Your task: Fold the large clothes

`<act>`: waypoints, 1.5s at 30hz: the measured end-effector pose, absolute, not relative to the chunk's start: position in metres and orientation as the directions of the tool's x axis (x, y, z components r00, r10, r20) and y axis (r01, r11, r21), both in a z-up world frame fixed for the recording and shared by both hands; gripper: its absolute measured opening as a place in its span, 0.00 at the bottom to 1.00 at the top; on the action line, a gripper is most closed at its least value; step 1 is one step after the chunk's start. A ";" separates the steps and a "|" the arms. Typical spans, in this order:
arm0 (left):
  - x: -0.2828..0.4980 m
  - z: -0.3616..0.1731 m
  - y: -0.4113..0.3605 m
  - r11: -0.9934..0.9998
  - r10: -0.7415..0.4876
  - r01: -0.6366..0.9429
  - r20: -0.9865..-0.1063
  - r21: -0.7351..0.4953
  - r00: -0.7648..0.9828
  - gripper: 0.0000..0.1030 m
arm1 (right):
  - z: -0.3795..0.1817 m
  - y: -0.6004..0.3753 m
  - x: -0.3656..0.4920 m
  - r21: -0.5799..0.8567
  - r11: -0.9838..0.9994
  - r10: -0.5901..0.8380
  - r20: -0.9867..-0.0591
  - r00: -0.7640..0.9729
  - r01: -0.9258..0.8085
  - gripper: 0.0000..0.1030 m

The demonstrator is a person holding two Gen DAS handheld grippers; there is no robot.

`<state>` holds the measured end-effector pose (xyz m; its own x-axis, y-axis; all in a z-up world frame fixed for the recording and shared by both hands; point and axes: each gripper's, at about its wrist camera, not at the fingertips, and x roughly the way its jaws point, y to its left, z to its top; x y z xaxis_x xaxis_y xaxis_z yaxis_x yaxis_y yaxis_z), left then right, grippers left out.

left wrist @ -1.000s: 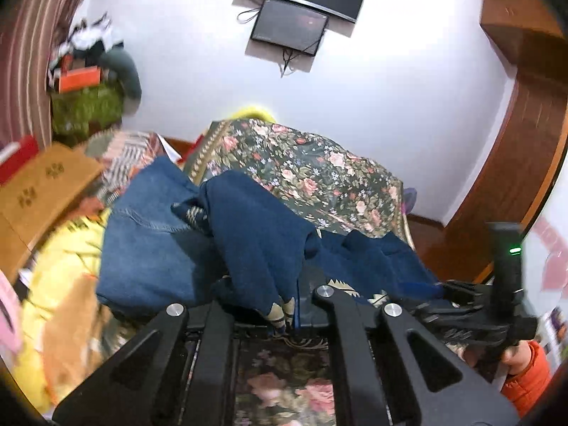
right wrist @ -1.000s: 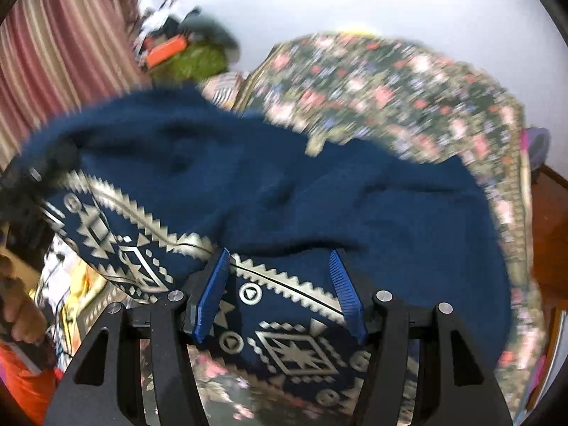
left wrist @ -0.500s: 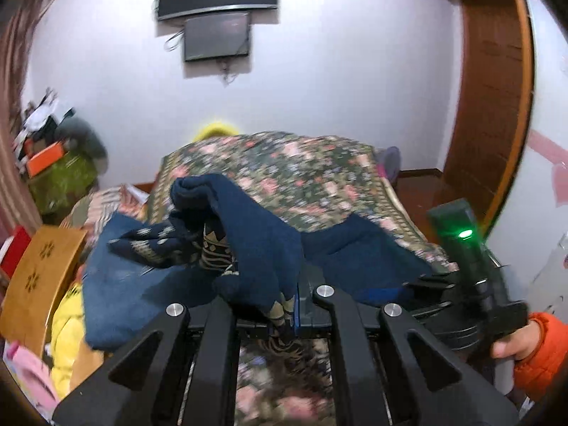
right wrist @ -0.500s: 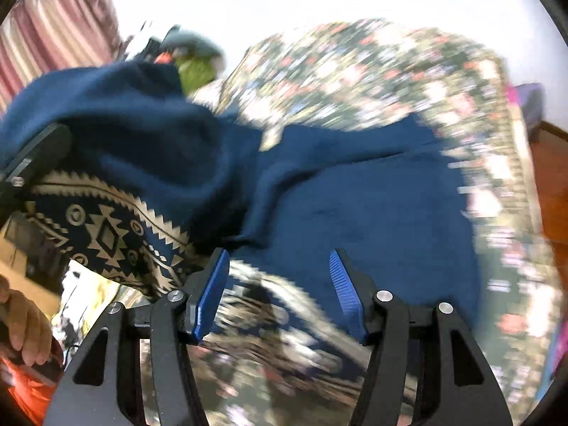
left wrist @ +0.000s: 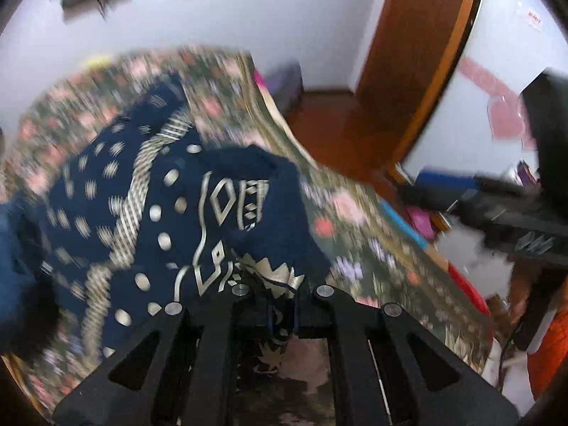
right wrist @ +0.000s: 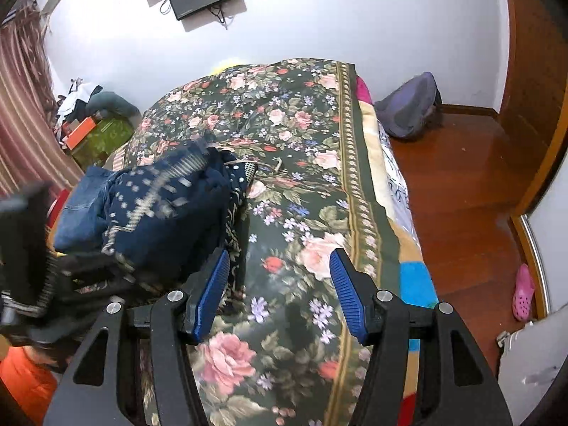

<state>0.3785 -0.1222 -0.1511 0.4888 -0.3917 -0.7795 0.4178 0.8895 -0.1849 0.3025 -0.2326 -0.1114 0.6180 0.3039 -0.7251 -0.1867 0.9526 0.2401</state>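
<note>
Item: navy patterned sweater, a large knit with cream geometric bands, lying bunched on the floral bedspread toward its left side, beside a folded pair of blue jeans. Handling, as judged: soft, limp and fairly bulky; it is likely sagging and sliding wherever unsupported, so a hem edge or shoulder seam is offering the surest hold, with two spaced grips needed to spread it flat. Left gripper: fingers clenched on a zigzag-banded edge of the sweater, cloth hanging below them. Right gripper: blue fingers released and standing apart, nothing between them, hovering over bare bedspread to the right of the sweater. Views: the left wrist camera is showing the pinched edge and pattern up close, though blurred; the right wrist camera is showing the whole bedspread, the jeans, the wood floor and a grey bag beyond the bedspread's far right corner.
</note>
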 end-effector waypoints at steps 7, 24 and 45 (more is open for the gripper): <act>0.355 -0.151 -0.125 0.903 -0.315 0.419 -0.814 -0.098 0.488 0.32 | -0.100 -0.217 0.298 0.241 0.936 0.351 -0.696 0.626 -0.258 0.53; 0.328 -0.104 -0.001 0.992 -0.017 0.100 -0.685 0.082 0.728 0.79 | -0.110 -0.116 0.330 0.258 0.844 0.497 -0.705 0.506 -0.470 0.57; 0.369 -0.189 0.069 0.939 -0.259 -0.027 -0.756 -0.343 0.601 0.80 | -0.168 -0.147 0.363 0.234 0.897 0.394 -0.809 0.436 -0.376 0.60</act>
